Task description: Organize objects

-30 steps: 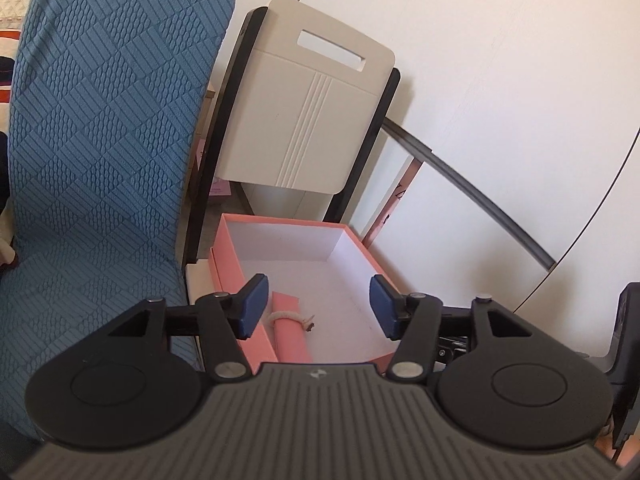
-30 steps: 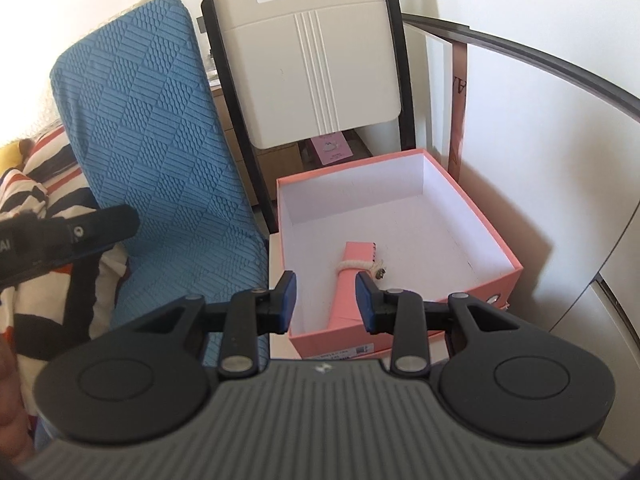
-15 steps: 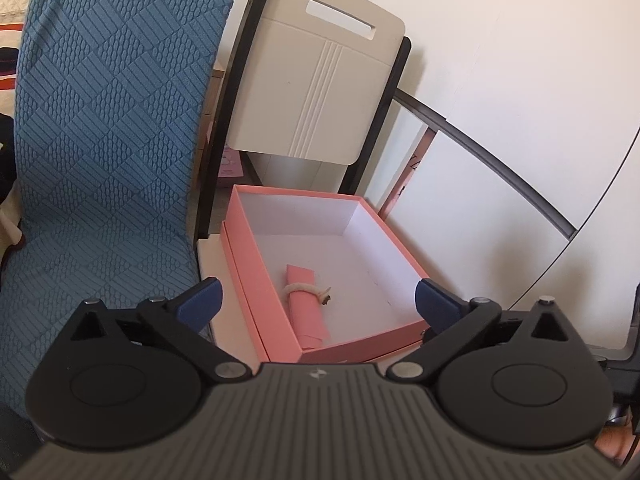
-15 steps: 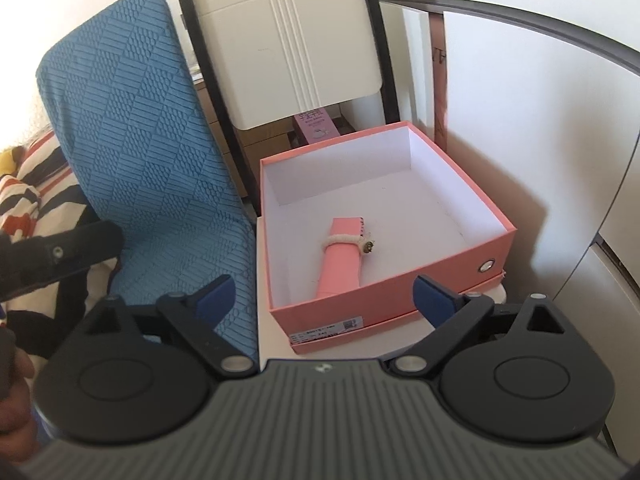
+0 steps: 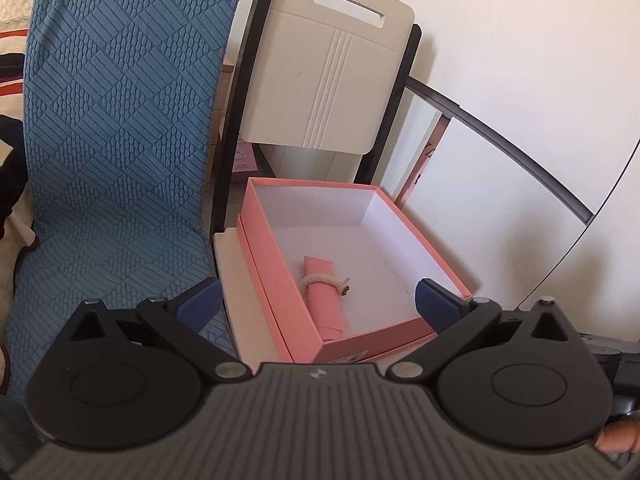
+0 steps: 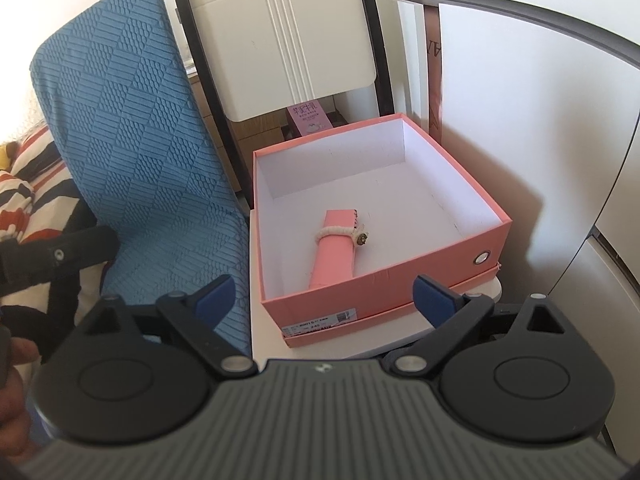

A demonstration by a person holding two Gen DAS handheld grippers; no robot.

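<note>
Both the left tool [image 5: 316,300] and the right tool [image 6: 325,297] are wide open and empty, so either could bump the pink box [image 6: 400,280] off the small bench [image 6: 272,336] near its edge.

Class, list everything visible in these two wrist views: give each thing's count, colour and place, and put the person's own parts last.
box: one, pink outside, white inside, open, on a white surface.
roll: one, pink, tied with a cream cord, lying inside the box.
folding chair: one, cream with black frame, behind the box.
blue cover: one, textured, on a seat left of the box.
striped fabric: one, far left.
left gripper: one, black, blue fingers, open.
right gripper: one, black, blue fingers, open.
</note>
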